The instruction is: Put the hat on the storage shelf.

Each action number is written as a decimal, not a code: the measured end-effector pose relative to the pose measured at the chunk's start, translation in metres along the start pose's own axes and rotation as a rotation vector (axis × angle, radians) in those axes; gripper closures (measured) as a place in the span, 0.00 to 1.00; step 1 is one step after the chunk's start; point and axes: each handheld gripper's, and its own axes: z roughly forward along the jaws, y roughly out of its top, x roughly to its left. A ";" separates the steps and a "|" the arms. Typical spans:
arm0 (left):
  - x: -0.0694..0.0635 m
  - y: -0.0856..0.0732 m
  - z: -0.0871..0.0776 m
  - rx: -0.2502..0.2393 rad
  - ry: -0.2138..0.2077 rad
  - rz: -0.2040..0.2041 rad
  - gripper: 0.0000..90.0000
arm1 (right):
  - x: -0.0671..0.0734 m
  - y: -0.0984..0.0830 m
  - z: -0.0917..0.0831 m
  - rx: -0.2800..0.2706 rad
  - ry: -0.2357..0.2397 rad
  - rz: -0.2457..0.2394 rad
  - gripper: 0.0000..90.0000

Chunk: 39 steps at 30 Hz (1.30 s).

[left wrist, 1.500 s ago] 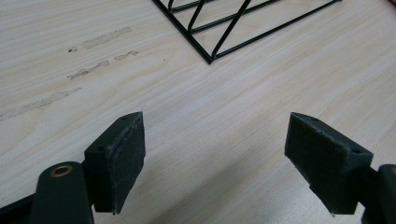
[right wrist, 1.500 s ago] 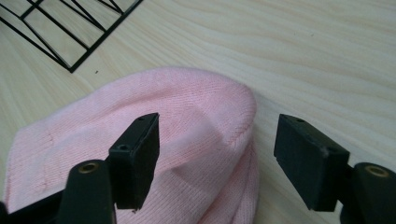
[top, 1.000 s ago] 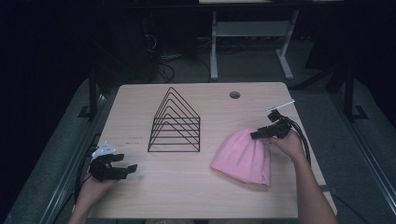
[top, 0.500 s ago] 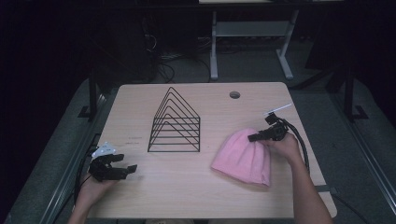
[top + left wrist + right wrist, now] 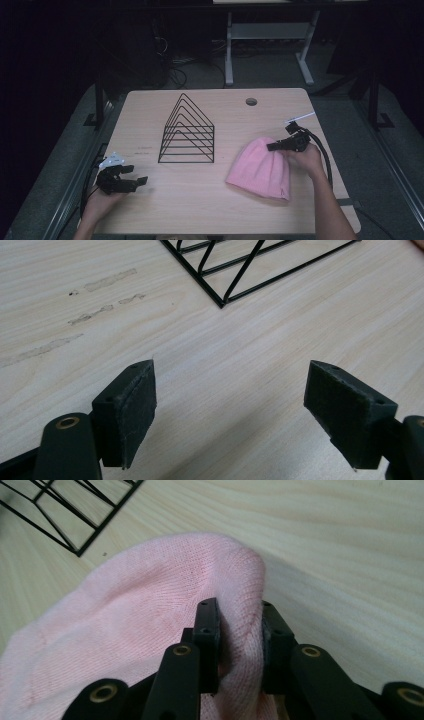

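Pink beanie (image 5: 261,167) flat, crown toward right claw (image 5: 239,645) just closed, pinching its knit fold.

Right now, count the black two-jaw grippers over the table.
2. The left gripper sits near the light wooden table's front-left edge, jaws open. The right gripper pinches a fold at the pink knitted beanie's top. None seems hidden.

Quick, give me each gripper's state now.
Left gripper: open, empty.
Right gripper: jaws just closed, pinching a fold of the pink beanie.
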 end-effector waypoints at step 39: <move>-0.008 0.004 -0.002 -0.006 -0.022 0.034 0.24 | 0.095 0.018 -0.118 -0.264 -0.036 -0.272 0.85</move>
